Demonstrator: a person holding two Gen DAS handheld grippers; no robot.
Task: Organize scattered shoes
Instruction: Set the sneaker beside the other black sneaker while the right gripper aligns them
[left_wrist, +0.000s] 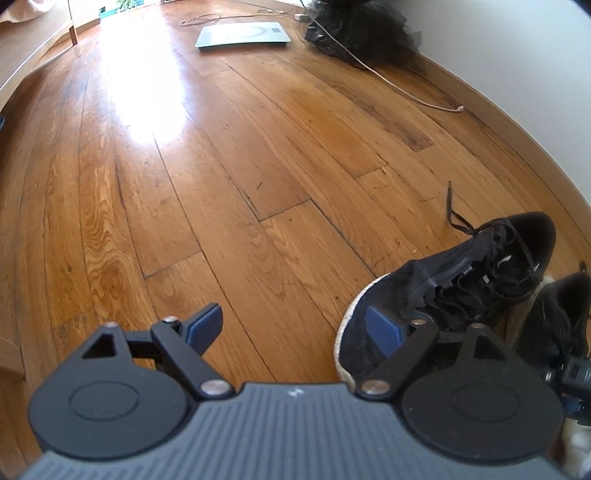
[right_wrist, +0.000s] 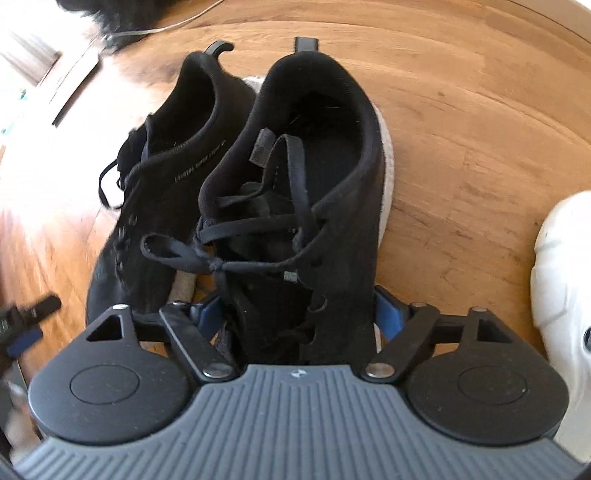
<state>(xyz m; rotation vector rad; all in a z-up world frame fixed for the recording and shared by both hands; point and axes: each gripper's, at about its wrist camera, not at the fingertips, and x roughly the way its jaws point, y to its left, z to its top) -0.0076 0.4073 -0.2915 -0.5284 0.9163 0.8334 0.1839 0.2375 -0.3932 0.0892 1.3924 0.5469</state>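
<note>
- My right tongs (right_wrist: 299, 314) sit around the toe end of one black shoe (right_wrist: 295, 206), but I cannot tell if they squeeze it.
- Its twin (right_wrist: 166, 177) leans against its left side on the floor (right_wrist: 461, 129).
- My left tongs (left_wrist: 295, 328) are spread wide and hold nothing.
- The shoe looks light and soft, so I'd pinch its firmer sides.

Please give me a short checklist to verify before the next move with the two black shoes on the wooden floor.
1. Right gripper astride the right-hand black shoe, a finger on each side: ok.
2. Pads pressing firmly on that shoe: cannot tell.
3. Left gripper open and empty: ok.
4. Second black shoe close beside the first, heels the same way: ok.
5. Loose laces clear of the right gripper's fingers: not ok, they hang beside the left finger.
6. White object apart from the shoes: ok.
</note>
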